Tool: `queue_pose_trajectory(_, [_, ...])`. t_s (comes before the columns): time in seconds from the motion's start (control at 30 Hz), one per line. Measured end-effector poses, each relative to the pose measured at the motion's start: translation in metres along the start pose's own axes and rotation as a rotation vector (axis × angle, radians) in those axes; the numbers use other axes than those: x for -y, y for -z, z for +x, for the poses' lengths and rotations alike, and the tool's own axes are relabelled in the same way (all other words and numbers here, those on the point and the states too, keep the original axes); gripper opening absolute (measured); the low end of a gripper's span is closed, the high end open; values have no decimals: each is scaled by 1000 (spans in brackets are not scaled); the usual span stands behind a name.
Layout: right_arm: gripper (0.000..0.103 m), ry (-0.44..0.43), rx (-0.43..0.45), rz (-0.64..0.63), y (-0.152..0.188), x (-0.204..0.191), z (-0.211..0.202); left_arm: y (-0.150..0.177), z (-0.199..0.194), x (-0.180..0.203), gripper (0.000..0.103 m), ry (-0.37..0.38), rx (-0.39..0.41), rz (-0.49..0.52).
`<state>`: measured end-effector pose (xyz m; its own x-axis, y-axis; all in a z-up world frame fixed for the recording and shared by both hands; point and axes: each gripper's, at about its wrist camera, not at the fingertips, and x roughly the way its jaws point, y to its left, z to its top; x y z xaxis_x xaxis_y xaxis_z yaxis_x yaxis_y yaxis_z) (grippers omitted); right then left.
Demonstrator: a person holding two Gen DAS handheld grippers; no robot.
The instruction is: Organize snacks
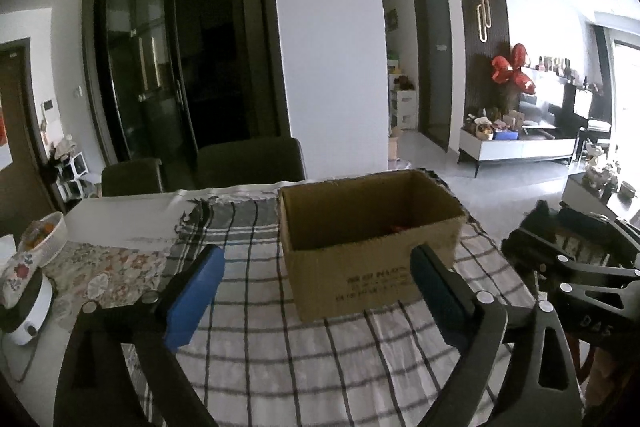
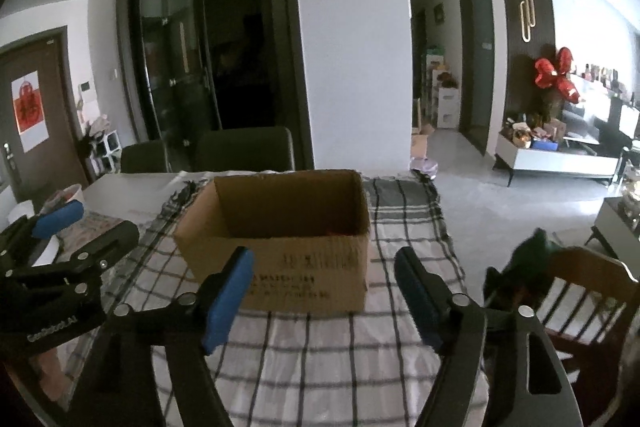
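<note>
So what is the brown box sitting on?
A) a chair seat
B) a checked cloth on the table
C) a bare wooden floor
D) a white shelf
B: the open cardboard box stands on the black-and-white checked cloth that covers the table, and both wrist views show it there.

My right gripper (image 2: 324, 301) hangs with jaws apart and nothing between them, facing the open cardboard box (image 2: 280, 239) on the checked cloth (image 2: 320, 359); my left gripper (image 2: 60, 227) shows at left.
</note>
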<state>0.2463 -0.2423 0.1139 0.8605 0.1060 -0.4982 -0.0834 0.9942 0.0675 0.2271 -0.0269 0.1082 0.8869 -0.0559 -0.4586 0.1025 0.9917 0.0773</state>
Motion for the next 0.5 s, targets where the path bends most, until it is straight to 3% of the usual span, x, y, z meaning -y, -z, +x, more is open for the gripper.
queue_pose_trajectory(0.5, [88, 39, 49, -18, 57, -19, -96, 49, -79, 2, 103, -9, 12, 9])
